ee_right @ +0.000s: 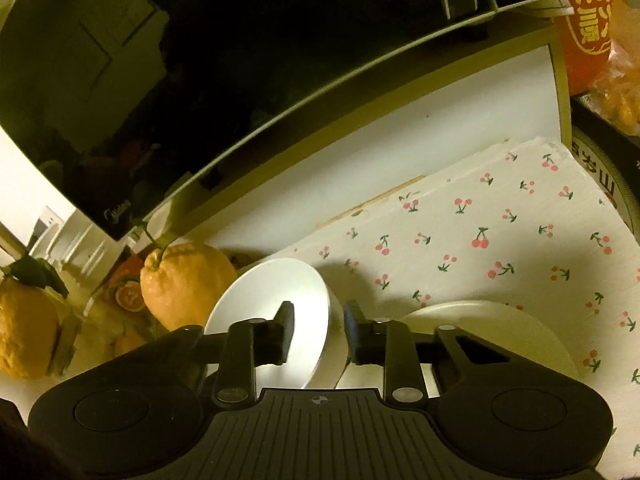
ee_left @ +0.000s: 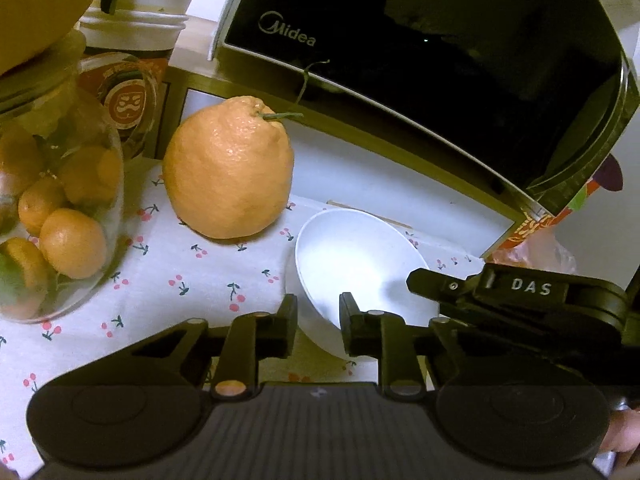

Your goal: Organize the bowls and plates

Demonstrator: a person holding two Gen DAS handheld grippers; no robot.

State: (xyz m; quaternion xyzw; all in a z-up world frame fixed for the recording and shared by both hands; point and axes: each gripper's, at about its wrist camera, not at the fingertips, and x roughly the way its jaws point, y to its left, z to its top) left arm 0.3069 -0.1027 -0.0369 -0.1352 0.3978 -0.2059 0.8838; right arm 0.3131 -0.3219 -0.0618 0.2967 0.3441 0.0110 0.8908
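One white bowl (ee_left: 356,256), one pale plate (ee_right: 492,332), one large orange citrus fruit (ee_left: 228,172), one glass jar (ee_left: 56,208) of small oranges, one black microwave (ee_left: 440,52), two grippers were counted.

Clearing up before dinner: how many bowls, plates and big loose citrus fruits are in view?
White bowl: 1
Plate: 1
Big citrus fruit: 2
Total: 4
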